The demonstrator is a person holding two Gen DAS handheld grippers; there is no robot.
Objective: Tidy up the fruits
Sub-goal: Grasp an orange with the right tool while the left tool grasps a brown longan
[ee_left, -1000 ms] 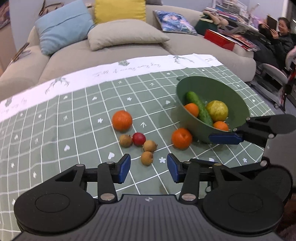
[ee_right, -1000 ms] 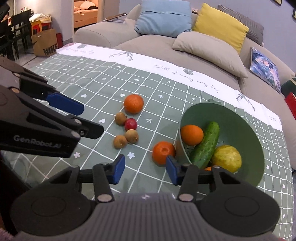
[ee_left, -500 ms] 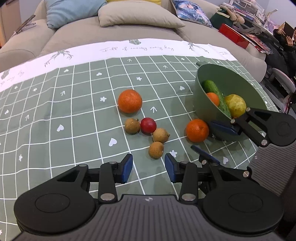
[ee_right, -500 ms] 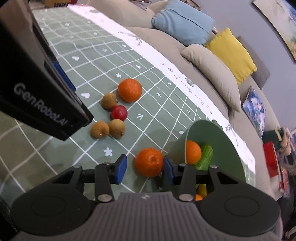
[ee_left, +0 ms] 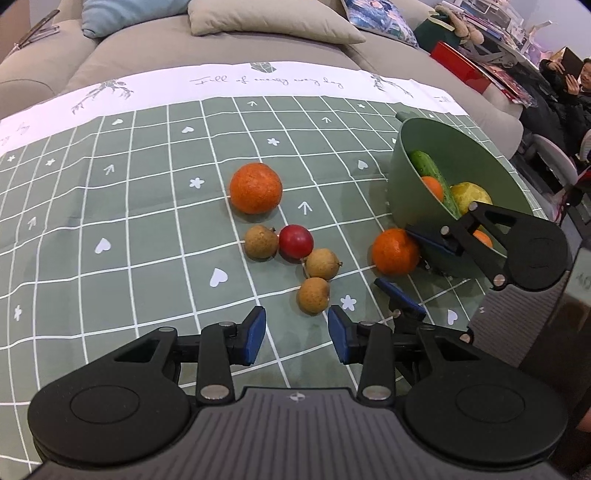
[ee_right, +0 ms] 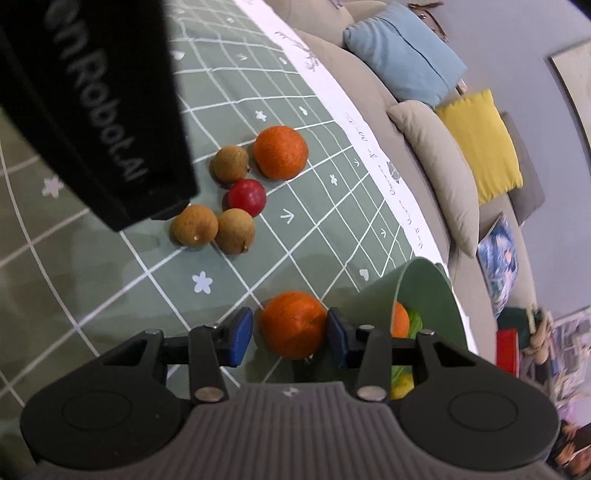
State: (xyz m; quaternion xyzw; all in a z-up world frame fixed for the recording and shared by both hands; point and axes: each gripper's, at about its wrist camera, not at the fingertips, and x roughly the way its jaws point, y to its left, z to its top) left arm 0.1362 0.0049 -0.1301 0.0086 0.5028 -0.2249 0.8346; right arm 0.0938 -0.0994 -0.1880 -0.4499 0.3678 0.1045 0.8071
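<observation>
A small orange (ee_right: 293, 325) lies on the green checked cloth against the green bowl (ee_right: 428, 291). My right gripper (ee_right: 289, 332) straddles it: one pad touches it and a thin gap shows at the other. In the left wrist view the same orange (ee_left: 395, 251) sits between the right gripper (ee_left: 397, 258) fingers. My left gripper (ee_left: 296, 334) is open and empty, just short of a brown longan (ee_left: 313, 300). Two more longans, a red fruit (ee_left: 295, 242) and a larger orange (ee_left: 255, 188) lie beyond. The bowl (ee_left: 443, 155) holds a cucumber, a yellow fruit and oranges.
The left gripper's black housing (ee_right: 92, 110) fills the upper left of the right wrist view, close over the longans. A sofa with cushions (ee_left: 273, 22) runs along the table's far side. A person (ee_left: 576, 92) sits at the far right, off the table.
Both grippers came down closer to the fruit. The right one rolled and now has the small orange between its fingers. Both pairs of jaws narrowed slightly.
</observation>
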